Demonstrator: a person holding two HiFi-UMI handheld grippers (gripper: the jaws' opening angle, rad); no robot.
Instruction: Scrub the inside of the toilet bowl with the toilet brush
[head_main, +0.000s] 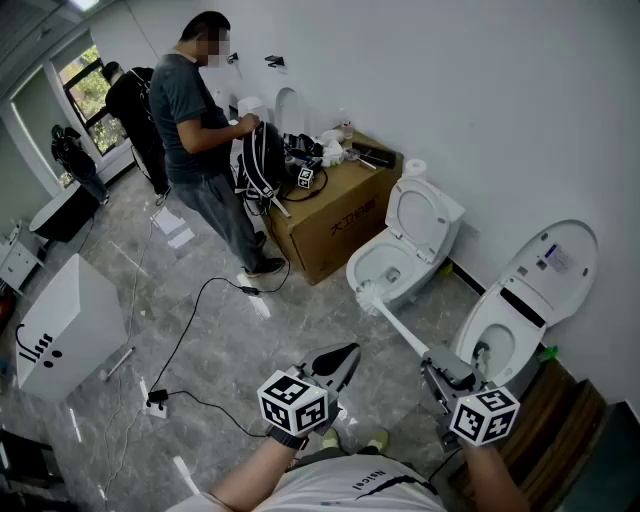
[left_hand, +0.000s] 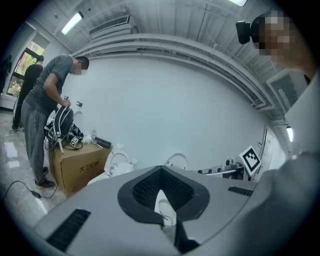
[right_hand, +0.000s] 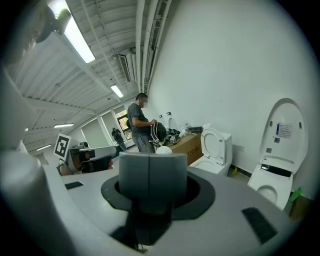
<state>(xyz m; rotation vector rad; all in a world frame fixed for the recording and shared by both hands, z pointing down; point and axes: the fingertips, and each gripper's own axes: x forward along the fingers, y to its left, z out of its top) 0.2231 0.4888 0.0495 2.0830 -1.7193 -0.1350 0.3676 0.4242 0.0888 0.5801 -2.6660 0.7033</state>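
Two white toilets stand by the wall with their lids up: the left toilet (head_main: 402, 252) (right_hand: 216, 150) (left_hand: 114, 165) and the right toilet (head_main: 522, 308) (right_hand: 277, 165). My right gripper (head_main: 441, 372) (right_hand: 150, 172) is shut on the grey grip of the toilet brush. Its white shaft (head_main: 402, 330) runs up and left to the brush head (head_main: 366, 296) (right_hand: 163, 149), which sits at the front rim of the left toilet's bowl. Whether it touches the rim I cannot tell. My left gripper (head_main: 338, 364) (left_hand: 161, 192) hangs shut and empty over the floor, left of the brush.
A cardboard box (head_main: 335, 215) with loose items stands left of the toilets; a person (head_main: 200, 140) with a backpack stands beside it. A black cable (head_main: 190, 330) and plug lie on the floor, a white cabinet (head_main: 65, 325) at far left, a wooden unit (head_main: 560, 420) at right.
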